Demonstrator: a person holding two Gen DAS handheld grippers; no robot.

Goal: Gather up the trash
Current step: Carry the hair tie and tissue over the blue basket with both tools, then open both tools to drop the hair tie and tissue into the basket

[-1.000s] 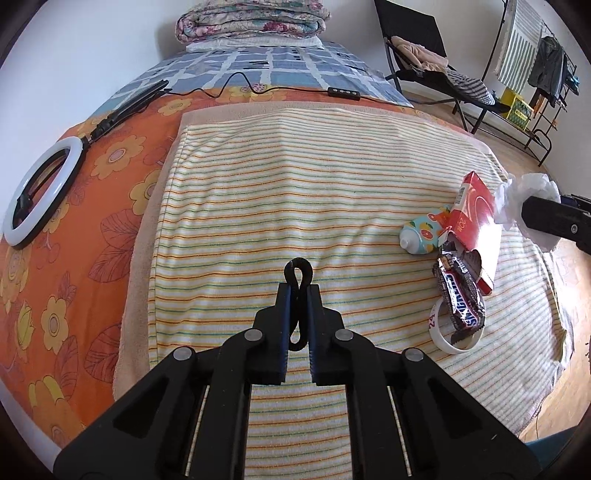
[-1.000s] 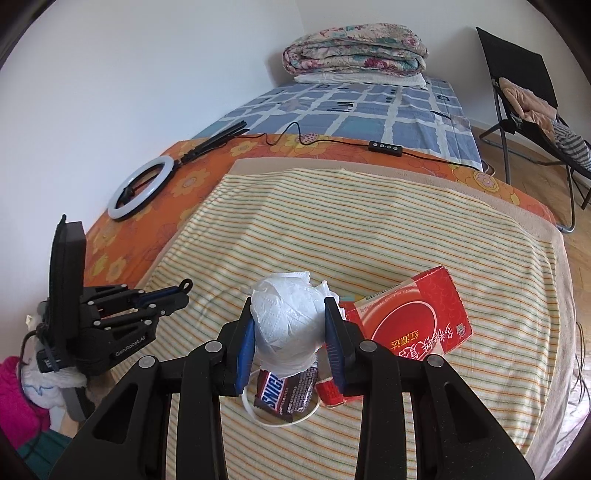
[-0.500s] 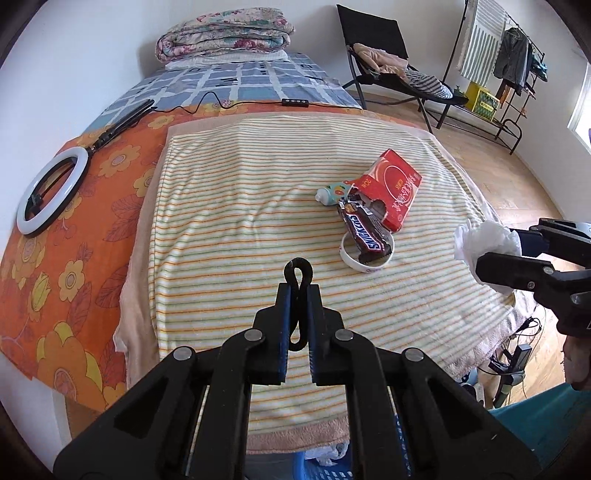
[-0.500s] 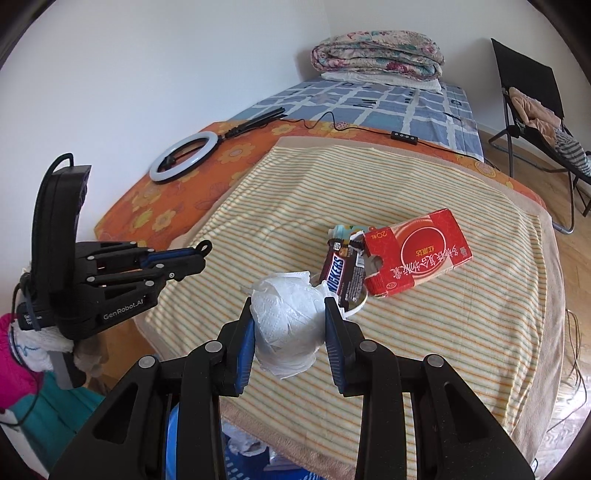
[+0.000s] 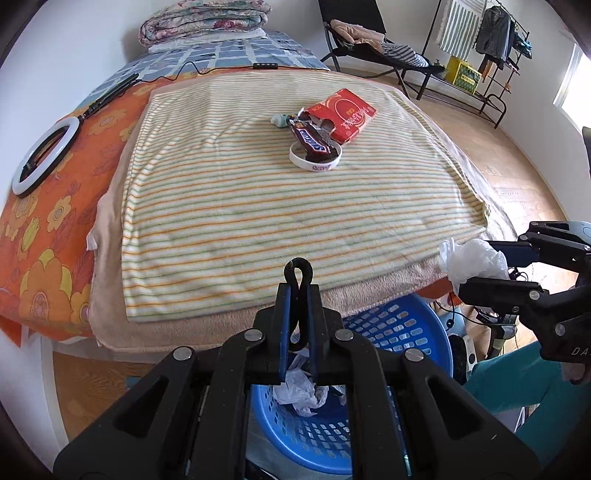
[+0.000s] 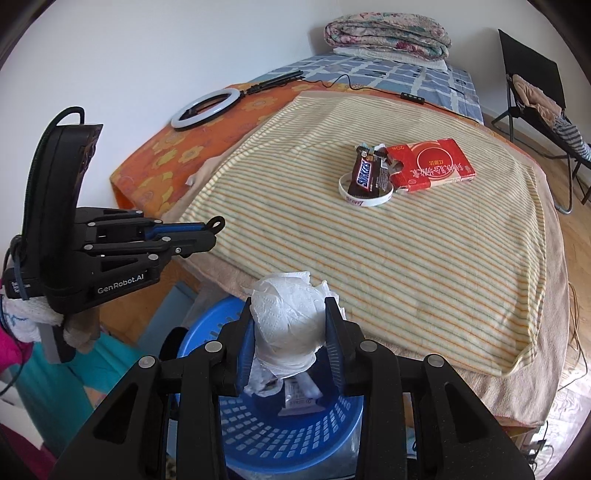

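Observation:
My right gripper (image 6: 290, 317) is shut on a crumpled white tissue ball (image 6: 286, 314) and holds it above the blue perforated basket (image 6: 295, 439) beside the bed. The tissue also shows in the left wrist view (image 5: 471, 258). My left gripper (image 5: 298, 291) is shut on a small black loop (image 5: 298, 271), also over the basket (image 5: 399, 332), which holds crumpled paper (image 5: 301, 391). On the striped blanket (image 5: 258, 192) lie a Snickers wrapper (image 5: 310, 138) in a white ring (image 5: 316, 164), a torn red box (image 5: 341, 112) and a small pale tube (image 5: 279, 119).
A ring light (image 5: 42, 157) with its cable lies on the orange flowered sheet at the left. Folded quilts (image 5: 203, 18) sit at the bed's far end. A black folding chair (image 5: 362, 33) and a clothes rack (image 5: 480, 44) stand on the wooden floor to the right.
Both grippers have pulled back from over the bed to its near edge and now hang over the blue basket. The right still holds the tissue, the left the black loop.

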